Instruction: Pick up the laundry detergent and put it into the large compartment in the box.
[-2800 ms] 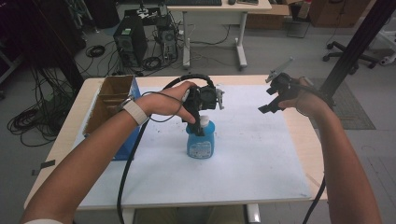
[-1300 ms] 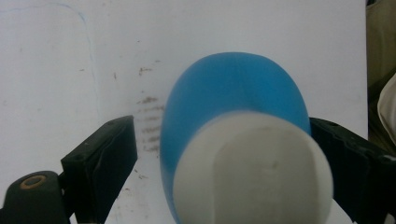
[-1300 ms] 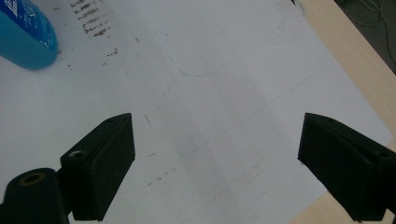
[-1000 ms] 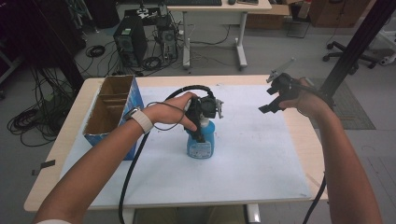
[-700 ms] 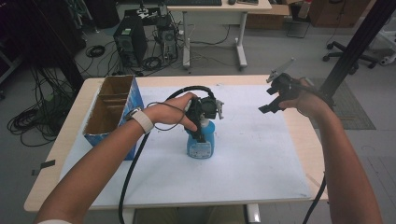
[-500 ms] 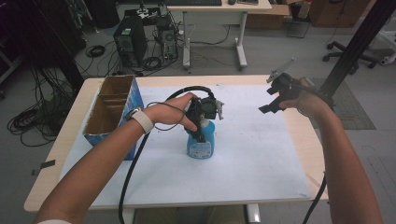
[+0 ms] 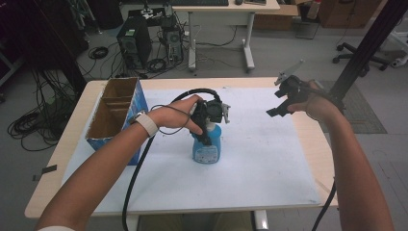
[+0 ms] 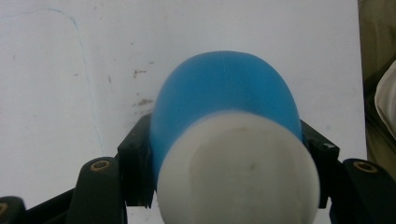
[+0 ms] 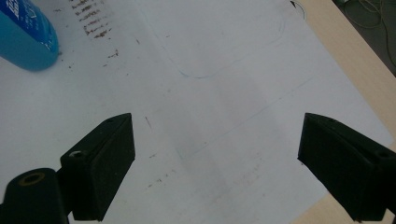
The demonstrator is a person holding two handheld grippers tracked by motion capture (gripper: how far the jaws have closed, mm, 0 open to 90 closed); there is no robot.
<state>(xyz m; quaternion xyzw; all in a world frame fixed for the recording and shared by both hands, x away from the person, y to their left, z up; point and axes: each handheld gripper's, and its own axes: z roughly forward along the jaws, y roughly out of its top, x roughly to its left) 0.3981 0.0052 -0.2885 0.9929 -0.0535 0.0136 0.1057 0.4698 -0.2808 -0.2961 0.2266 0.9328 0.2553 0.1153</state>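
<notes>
A blue bottle (image 7: pixel 208 148) with a white cap (image 8: pixel 238 170) stands upright near the middle of the white sheet (image 7: pixel 269 159). My left gripper (image 7: pixel 205 136) comes down on it from above. Its two black pads (image 8: pixel 135 163) press against both sides of the bottle (image 8: pixel 224 93) just below the cap, so it is shut on the bottle. My right gripper (image 7: pixel 275 103) is held in the air over the far right of the table. It stands wide open (image 9: pixel 217 158) with nothing between its jaws. The bottle's base (image 9: pixel 23 39) shows at the top left of the right gripper view.
An open cardboard box with blue sides (image 7: pixel 113 113) stands at the table's left. The wooden table edge (image 9: pixel 359 60) runs past the sheet on the right. Desks, a computer tower and cables lie on the floor beyond the table.
Since 2.8 s ago my left gripper has come down around the bottle's neck, and it has held still there for the last second. The right gripper has not moved.
</notes>
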